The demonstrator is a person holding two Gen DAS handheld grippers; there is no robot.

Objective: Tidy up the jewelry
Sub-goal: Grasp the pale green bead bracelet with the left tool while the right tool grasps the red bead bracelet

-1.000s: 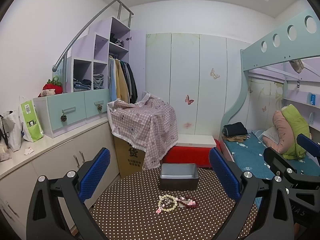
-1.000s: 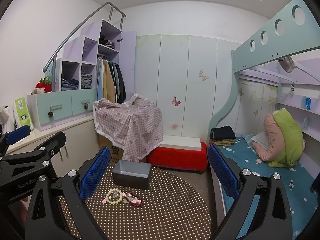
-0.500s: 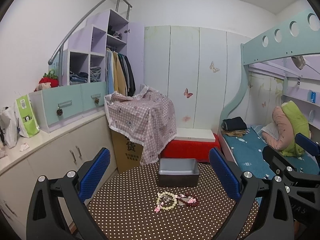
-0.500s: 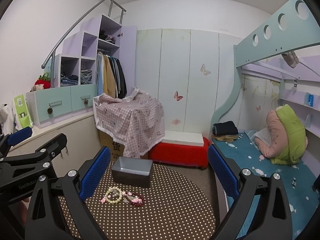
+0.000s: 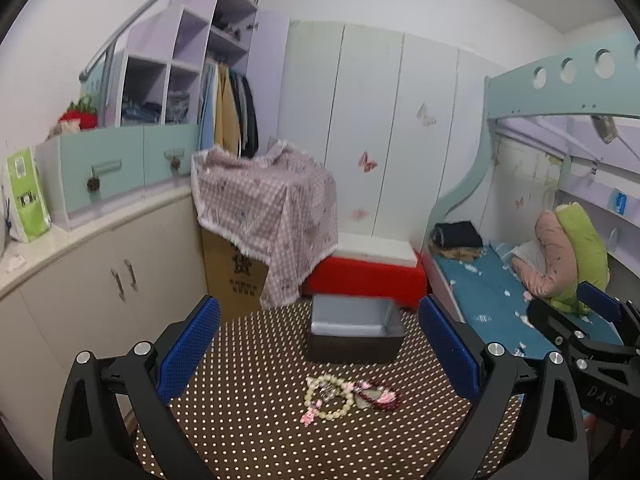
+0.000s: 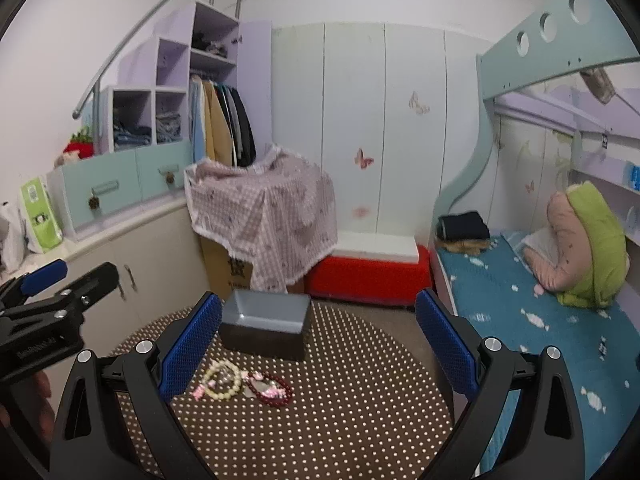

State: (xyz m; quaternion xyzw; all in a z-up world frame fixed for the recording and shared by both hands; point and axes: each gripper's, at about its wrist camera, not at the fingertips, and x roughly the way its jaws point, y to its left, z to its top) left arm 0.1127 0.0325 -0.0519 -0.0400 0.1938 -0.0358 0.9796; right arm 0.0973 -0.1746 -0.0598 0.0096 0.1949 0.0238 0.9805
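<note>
Dotted table (image 5: pixel 248 400), grey box (image 5: pixel 352 334) behind bracelets (image 5: pixel 348 394), bed (image 6: pixel 540 320) beside

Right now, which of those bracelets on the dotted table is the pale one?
The cream pearl bracelet, with a pink charm, lying left of the dark red bead bracelet and touching it.

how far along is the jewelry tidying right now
Nothing looks done yet: what shows of the grey box is empty, and the pearl bracelet and red bracelet lie bunched on the dotted table just in front of it. Nothing is in hand either: the left gripper and right gripper are both open and empty. All the jewelry remains to be moved.
</note>
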